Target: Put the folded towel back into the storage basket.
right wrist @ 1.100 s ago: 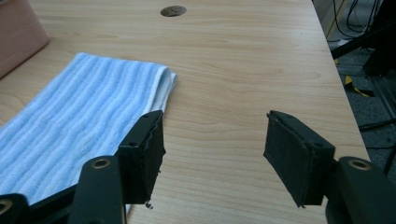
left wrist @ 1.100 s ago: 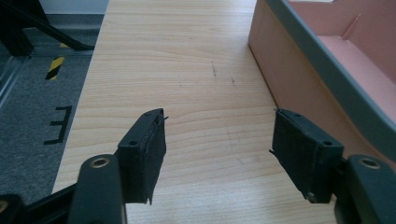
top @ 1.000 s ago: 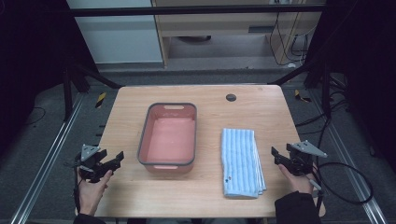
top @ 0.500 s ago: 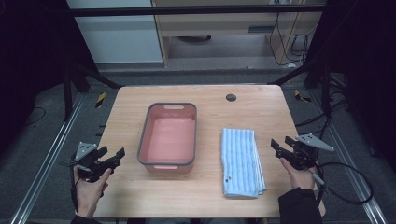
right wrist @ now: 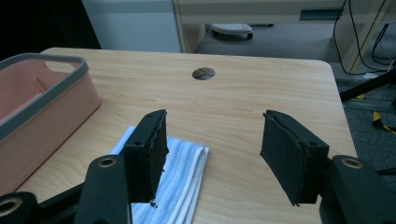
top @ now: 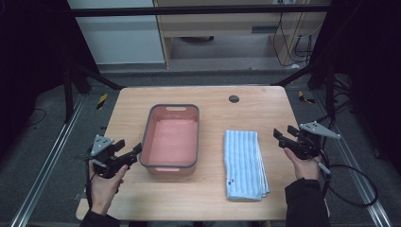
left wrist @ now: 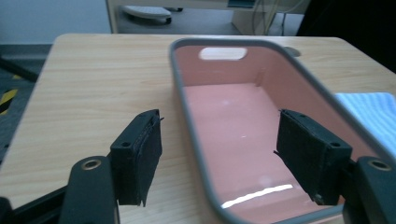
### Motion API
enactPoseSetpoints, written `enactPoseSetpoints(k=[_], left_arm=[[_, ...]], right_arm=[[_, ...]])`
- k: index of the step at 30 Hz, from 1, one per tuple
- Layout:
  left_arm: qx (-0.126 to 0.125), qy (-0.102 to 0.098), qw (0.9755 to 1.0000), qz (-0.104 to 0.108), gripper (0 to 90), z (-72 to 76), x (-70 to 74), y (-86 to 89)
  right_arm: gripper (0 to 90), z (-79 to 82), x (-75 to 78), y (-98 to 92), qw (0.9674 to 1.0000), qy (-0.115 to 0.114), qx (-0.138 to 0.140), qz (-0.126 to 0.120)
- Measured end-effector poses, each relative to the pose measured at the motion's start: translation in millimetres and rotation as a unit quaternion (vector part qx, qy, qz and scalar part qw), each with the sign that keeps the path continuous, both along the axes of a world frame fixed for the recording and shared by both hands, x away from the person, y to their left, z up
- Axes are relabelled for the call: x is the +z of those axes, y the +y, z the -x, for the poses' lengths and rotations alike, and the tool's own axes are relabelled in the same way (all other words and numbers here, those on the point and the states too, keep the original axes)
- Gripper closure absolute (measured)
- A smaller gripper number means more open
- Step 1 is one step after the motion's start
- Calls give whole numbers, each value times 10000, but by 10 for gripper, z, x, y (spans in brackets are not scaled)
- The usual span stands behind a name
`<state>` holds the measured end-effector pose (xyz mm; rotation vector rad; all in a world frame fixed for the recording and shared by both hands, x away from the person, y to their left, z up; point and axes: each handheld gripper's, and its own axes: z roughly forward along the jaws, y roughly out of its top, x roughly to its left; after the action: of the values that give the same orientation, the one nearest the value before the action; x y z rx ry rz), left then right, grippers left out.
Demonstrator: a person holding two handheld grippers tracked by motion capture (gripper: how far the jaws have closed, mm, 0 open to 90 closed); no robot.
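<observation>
The counter (top: 213, 101) is carrying a pink bin (top: 171, 137) at its centre and a folded striped towel (top: 244, 164) lying flat just at the bin's 3 o'clock, apart from it. A round cable hole (top: 233, 99) is sitting at the towel's 12 o'clock, near the far edge.

The left tool (top: 134, 152) is hovering at the bin's 9 o'clock near its near corner, its jaws standing apart with nothing between the pads; they have just been closing a little. The right tool (top: 279, 137) is hanging at the towel's 3 o'clock, jaws likewise gaping and empty, also just narrowing slightly.

Judging by this, the work is only beginning: the towel is lying untouched, the bin is sitting empty, and neither tool is gripping anything. Taking hold of the towel and whatever follows with the bin all appear to be left.

The left gripper view is looking down into the bin (left wrist: 243, 140), showing its bare floor and a handle slot in the far wall. The right gripper view is showing the towel's (right wrist: 180, 179) layered folded edge under the left pad, and the bin's grey rim (right wrist: 46, 100) at 9 o'clock.
</observation>
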<state>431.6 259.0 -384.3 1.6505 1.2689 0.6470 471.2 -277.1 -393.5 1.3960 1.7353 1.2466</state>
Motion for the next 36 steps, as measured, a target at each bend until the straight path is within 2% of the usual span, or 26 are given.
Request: enactPoseSetpoints(k=[3,7,13,20,25,30,36], left_arm=[[-205,-66,9998,-55,307,4,56,-215],[-430,-20,9991,-51,309,-17,67,-486],[-775,85,9968,-157,317,-49,-2,-913],[-1095,105,9937,-190,328,-56,-76,-1357],[-1327,144,9907,-254,336,-31,-118,-1653],[-1501,232,9879,-301,352,-7,-202,-1871],[-1677,469,9835,-488,363,25,-365,-2125]], right_arm=[[404,-56,47,47,9999,-36,89,-37],[402,-129,104,107,9999,-75,149,6],[402,-254,152,172,9998,-53,195,59],[400,-403,112,218,9997,0,258,29],[406,-479,65,216,9995,74,304,-18],[404,-523,29,213,9992,150,364,-32],[395,-569,-20,214,9987,238,444,13]])
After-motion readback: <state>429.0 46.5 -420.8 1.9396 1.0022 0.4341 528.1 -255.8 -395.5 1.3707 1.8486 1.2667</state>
